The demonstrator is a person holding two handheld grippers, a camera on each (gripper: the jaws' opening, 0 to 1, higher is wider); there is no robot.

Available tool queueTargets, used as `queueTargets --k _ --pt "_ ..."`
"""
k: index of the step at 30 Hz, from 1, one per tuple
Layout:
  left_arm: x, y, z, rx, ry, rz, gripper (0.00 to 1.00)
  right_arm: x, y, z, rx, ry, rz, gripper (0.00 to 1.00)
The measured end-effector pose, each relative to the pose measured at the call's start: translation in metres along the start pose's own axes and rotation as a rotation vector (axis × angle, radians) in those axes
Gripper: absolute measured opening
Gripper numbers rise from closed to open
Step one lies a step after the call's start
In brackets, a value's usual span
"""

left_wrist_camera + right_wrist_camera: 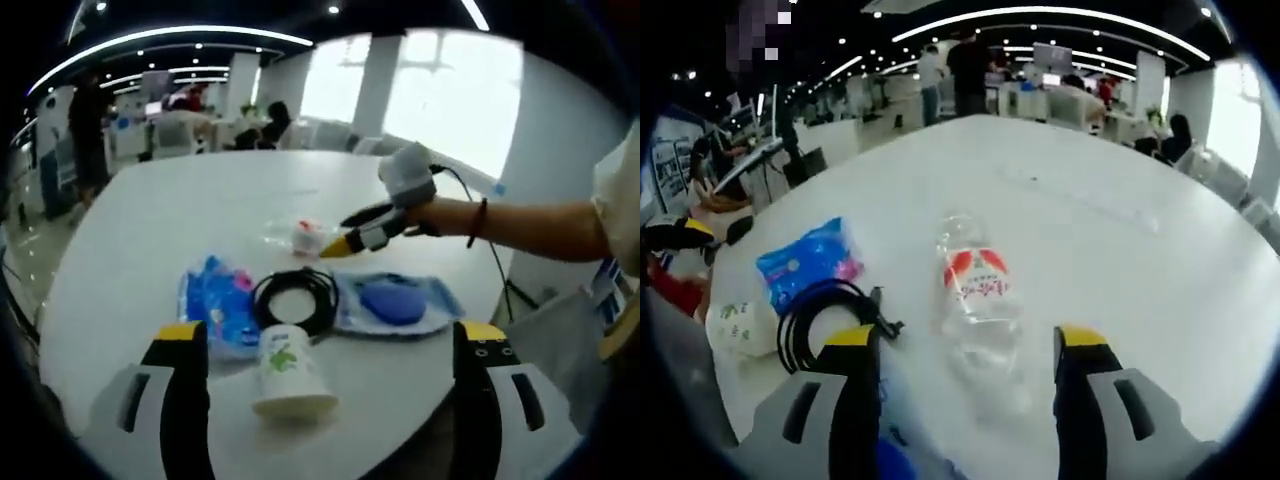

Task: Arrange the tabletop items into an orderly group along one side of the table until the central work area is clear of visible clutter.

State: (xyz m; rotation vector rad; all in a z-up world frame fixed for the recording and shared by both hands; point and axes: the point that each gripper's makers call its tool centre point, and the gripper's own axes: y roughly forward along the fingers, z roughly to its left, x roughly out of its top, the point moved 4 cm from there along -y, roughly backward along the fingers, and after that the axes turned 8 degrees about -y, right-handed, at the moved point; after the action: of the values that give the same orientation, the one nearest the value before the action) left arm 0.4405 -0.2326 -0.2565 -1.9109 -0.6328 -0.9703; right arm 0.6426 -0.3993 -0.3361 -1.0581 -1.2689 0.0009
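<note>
Right gripper (960, 365) open, jaws straddling clear bottle (978, 290) lying mid-table (likely lined up to grab) | left gripper (330, 375) open near paper cup (287, 372), black cable (297, 297), blue packet (218, 305).

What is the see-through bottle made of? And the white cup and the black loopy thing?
The bottle looks like thin clear plastic: the table shows through it, and it carries a red and white label. The cup seems to be paper or matte plastic, white with a green print; I cannot tell which. The black cable looks like rubber or plastic-coated cord, slightly shiny, and it bends into a coil.
</note>
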Motion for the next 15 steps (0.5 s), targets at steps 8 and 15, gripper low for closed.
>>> queueTargets --k 8,15 --pt "0.003 0.0 0.0 -0.009 -0.027 -0.027 0.99 -0.002 0.013 -0.005 0.016 -0.034 0.032 0.68" --pt "0.003 -0.001 0.001 0.002 -0.022 -0.028 0.99 -0.008 0.023 -0.008 0.017 -0.074 0.071 0.58"
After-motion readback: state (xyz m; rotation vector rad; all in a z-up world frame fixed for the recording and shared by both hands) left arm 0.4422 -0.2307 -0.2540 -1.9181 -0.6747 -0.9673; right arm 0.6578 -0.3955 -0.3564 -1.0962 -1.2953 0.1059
